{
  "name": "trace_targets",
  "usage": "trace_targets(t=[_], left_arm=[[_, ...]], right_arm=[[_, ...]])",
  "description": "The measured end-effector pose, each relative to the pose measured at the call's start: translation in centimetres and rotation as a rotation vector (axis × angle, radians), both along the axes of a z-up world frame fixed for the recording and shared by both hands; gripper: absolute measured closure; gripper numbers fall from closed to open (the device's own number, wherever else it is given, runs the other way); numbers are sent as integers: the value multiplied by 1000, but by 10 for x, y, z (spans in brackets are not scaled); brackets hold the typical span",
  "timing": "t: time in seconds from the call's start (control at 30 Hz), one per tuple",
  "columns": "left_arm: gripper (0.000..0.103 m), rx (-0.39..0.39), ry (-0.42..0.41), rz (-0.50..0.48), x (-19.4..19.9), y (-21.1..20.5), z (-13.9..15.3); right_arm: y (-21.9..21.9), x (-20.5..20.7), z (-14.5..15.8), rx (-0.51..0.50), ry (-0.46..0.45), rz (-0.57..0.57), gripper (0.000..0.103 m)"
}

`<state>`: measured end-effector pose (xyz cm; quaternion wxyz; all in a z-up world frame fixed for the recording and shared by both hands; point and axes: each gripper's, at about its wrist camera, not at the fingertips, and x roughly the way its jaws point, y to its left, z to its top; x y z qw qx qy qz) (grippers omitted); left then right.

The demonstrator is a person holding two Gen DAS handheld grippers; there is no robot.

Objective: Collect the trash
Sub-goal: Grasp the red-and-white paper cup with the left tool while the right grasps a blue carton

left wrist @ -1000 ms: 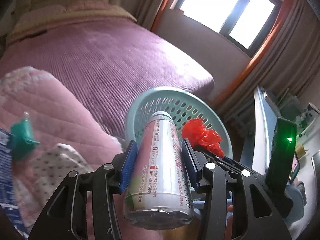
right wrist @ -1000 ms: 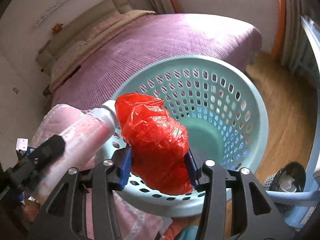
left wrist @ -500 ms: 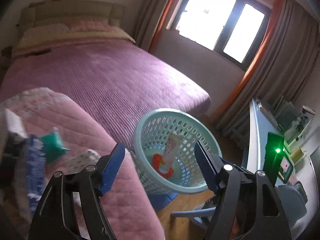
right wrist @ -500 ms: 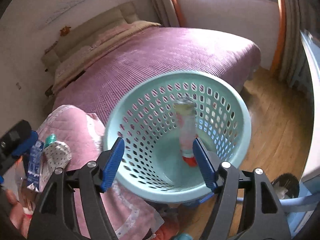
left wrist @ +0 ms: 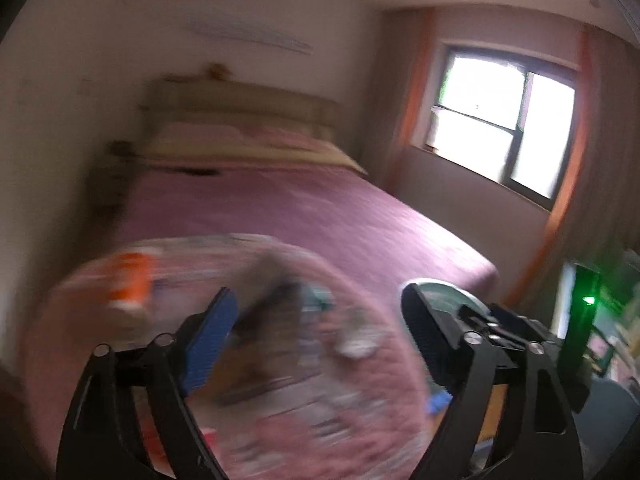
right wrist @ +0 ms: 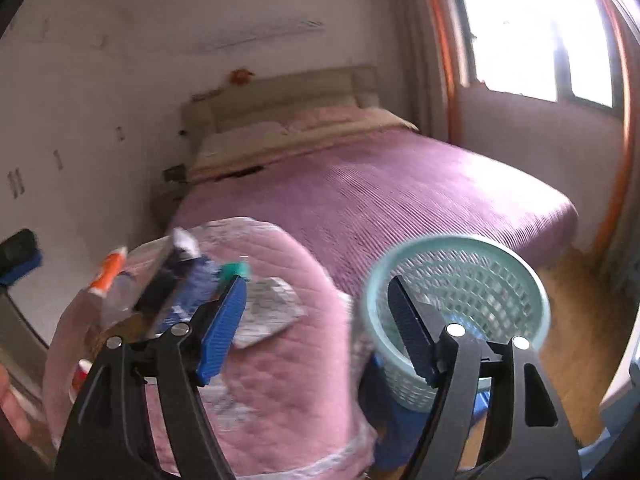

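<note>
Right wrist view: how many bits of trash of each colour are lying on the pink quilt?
Orange: 1, the orange-tipped tube
Blue: 1, the blue packet
Green: 1, the green piece
White: 1, the dotted white wrapper
Total: 4 clear ones on the pink quilt; the bits further left are too blurred to count.

Basket [right wrist: 456, 280] mouth open, unobstructed
</note>
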<state>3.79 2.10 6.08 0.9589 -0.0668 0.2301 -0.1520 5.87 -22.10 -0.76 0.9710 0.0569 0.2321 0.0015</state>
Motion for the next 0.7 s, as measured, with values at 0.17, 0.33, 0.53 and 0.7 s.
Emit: trace_targets(t=[0.17, 0.33, 0.53, 0.7], left_arm=[[15, 62, 37, 210, -37, 67, -15], [14, 79, 154, 266, -44, 102, -53], [14, 39, 273, 241, -28, 111, -97], [14, 11, 349, 163, 2, 118, -122]], right_arm=[[57, 16, -12, -40, 43, 121, 33], [96, 33, -29, -46, 104, 192, 33], [122, 63, -54, -60, 190, 208, 33], [123, 87, -66, -18, 254, 195, 33]])
